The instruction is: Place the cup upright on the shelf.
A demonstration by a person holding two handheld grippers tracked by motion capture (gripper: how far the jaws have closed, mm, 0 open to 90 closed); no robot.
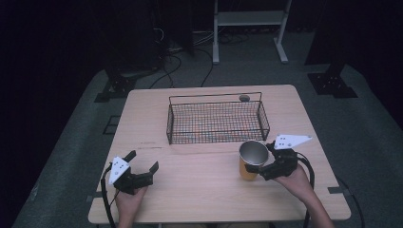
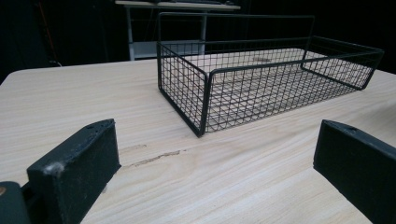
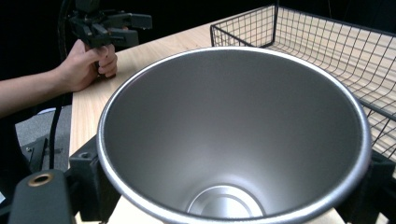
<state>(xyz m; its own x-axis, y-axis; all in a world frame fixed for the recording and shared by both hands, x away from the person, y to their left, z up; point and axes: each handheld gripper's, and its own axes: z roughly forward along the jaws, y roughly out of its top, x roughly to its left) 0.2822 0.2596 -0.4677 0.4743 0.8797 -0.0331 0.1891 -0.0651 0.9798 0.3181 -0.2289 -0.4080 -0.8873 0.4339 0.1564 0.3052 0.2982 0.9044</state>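
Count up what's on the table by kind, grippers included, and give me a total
Wire basket: 1
Metal cup: 1
Handheld grippers: 2, the left gripper and the right gripper
Total: 4

Your forearms run off the bottom edge of the high view. In the right gripper view the cup is cut by the lower edge, its outer wall hidden, and it covers most of that gripper's jaws. A small round object behind the basket is too small to identify.
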